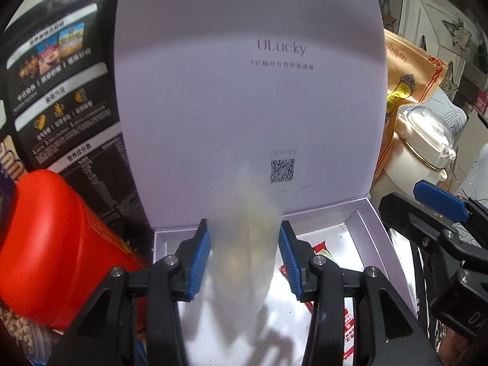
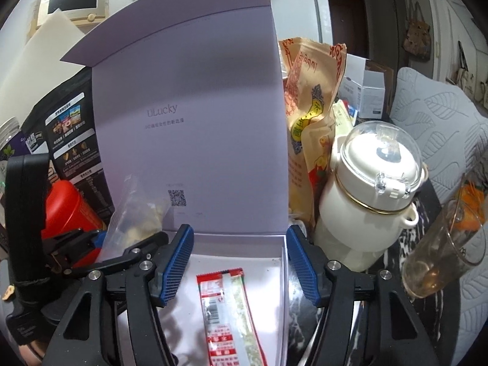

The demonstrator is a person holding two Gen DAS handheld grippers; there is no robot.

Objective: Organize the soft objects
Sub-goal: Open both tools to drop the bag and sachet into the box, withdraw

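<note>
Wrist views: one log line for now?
left gripper: shut on bag, over box | right gripper: open, empty | packet: lying in box

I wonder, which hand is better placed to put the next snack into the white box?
Left: the left gripper has a clear bag between its pads above the box; the right gripper is open, empty.

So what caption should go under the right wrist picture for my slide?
Open right hand-held gripper hangs over a red snack packet lying in the white box.
</note>
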